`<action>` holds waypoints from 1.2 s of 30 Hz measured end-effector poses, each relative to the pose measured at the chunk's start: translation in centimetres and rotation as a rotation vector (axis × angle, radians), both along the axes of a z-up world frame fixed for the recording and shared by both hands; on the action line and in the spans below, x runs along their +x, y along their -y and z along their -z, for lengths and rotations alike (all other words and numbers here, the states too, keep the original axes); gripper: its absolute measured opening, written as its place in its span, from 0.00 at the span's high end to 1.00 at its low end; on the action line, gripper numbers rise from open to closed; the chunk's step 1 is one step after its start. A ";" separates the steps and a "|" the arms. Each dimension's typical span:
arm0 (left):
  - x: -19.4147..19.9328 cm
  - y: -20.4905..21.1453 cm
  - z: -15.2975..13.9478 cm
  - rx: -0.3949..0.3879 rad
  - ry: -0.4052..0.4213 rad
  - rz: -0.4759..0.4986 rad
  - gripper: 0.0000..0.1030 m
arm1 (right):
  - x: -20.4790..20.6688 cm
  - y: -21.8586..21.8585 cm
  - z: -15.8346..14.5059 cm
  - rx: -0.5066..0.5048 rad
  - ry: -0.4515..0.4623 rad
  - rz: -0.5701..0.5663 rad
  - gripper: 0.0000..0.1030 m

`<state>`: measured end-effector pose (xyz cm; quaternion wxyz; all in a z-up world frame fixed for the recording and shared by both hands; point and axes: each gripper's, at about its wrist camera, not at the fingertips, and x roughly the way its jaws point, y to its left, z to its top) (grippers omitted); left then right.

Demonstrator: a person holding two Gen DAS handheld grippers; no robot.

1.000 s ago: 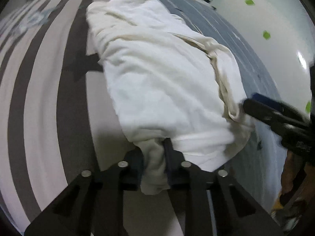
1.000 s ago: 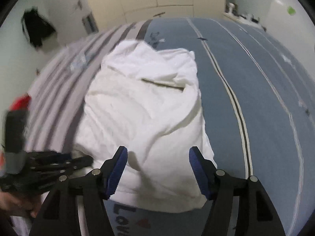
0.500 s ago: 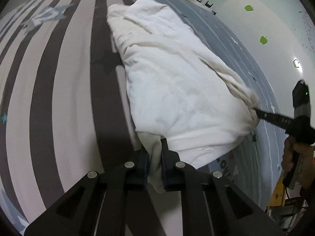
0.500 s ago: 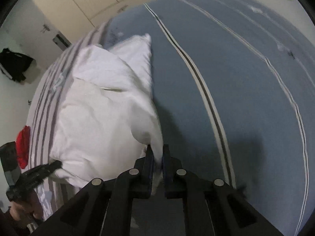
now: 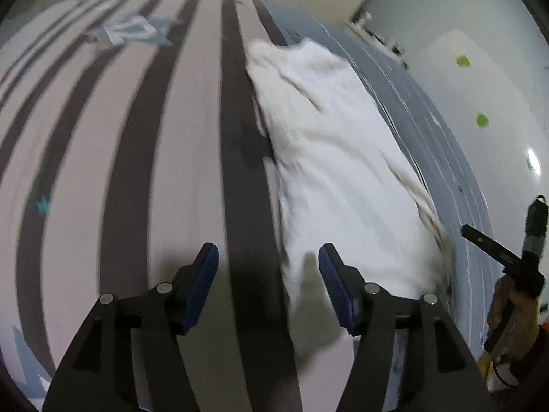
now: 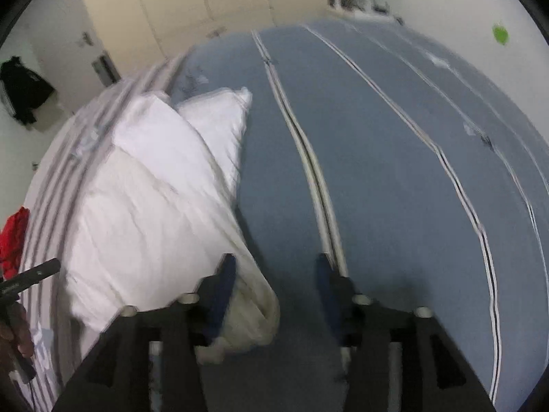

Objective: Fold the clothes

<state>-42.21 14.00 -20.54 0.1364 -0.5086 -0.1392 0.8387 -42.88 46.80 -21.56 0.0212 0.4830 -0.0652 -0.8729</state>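
In my left wrist view, the left gripper [image 5: 268,286] has jaws that have just been opening, and now they stand wide apart with nothing pressed between the blue pads. The near edge of the white crumpled cotton garment [image 5: 336,171] lies below the gap, loose from both pads. The garment lies lengthwise on the bed with the striped cover [image 5: 137,171], along the line where the grey and pale stripes meet the blue part. At the right edge I see the right gripper [image 5: 487,243] held by a hand [image 5: 507,305], just beside the garment's corner.

In my right wrist view, the right gripper [image 6: 276,288] also has jaws that have just been opening; they are apart. The cream hem of the garment [image 6: 151,213] lies against the left pad, but nothing is squeezed. The garment rests on the left, the blue part of the bed cover [image 6: 394,171] on the right. A red cloth [image 6: 13,240] shows at the far left, near the tip of the left gripper [image 6: 34,274].
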 end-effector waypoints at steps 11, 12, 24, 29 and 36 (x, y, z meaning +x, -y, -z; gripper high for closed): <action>-10.6 1.3 0.6 -0.005 -0.086 -0.048 0.44 | -12.9 13.8 0.9 0.099 -0.076 -0.249 0.49; -11.4 1.6 0.8 -0.003 -0.085 -0.055 0.44 | -14.0 14.9 1.2 0.100 -0.077 -0.261 0.49; -14.7 3.3 2.2 -0.031 -0.092 -0.034 0.44 | -19.7 12.4 3.0 0.001 -0.013 -0.183 0.97; -16.4 2.7 1.7 -0.064 -0.115 -0.014 0.44 | -21.7 3.6 0.1 -0.005 -0.033 -0.014 0.97; -20.3 0.5 1.5 -0.052 -0.095 0.035 0.44 | -22.5 -6.7 0.0 -0.032 0.035 0.132 0.70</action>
